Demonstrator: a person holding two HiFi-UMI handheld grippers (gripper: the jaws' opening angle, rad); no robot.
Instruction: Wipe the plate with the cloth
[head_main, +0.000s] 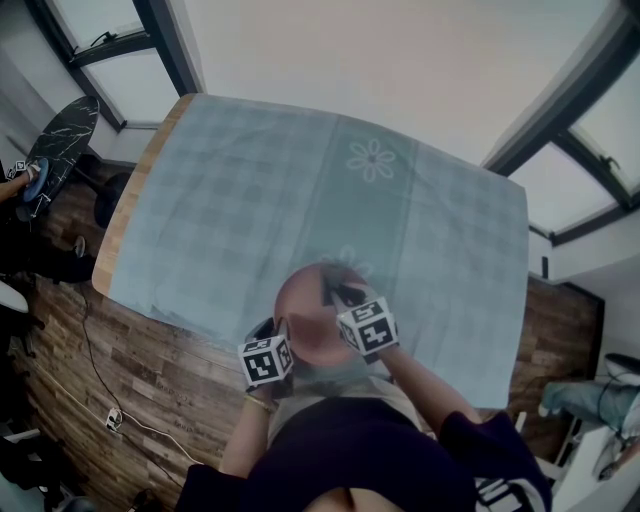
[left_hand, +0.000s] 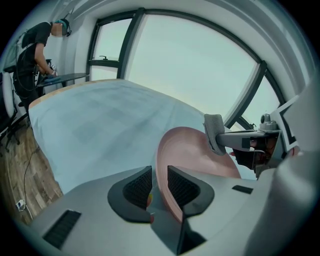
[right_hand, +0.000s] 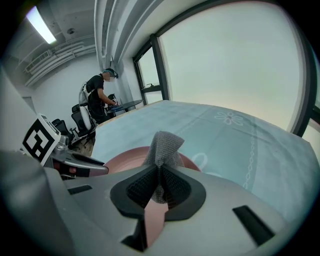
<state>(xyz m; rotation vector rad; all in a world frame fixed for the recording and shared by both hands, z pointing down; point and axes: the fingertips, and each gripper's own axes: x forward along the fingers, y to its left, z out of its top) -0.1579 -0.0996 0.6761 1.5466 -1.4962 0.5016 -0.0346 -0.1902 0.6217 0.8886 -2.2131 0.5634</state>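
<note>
The left gripper is clamping its jaws on the rim of the pink plate and holding it tilted on edge over the near side of the table, at the lower centre of the head view. The right gripper is pinching a bunched grey cloth tight between its jaws and holding it at the plate's far rim. Both tools are gripping what the job needs, so the wipe looks to be at its start or just under way. No smear or clean patch is showing on the plate, so how much of its face is left cannot be judged. The left gripper view is showing the plate standing between the jaws with the cloth at its upper rim, at the right of the frame, though contact cannot be confirmed. The right gripper view is showing the cloth's tuft poking up above the jaws and a person working at another table in the upper left. The head view alone is showing the blue checked tablecloth spreading across the whole table.
</note>
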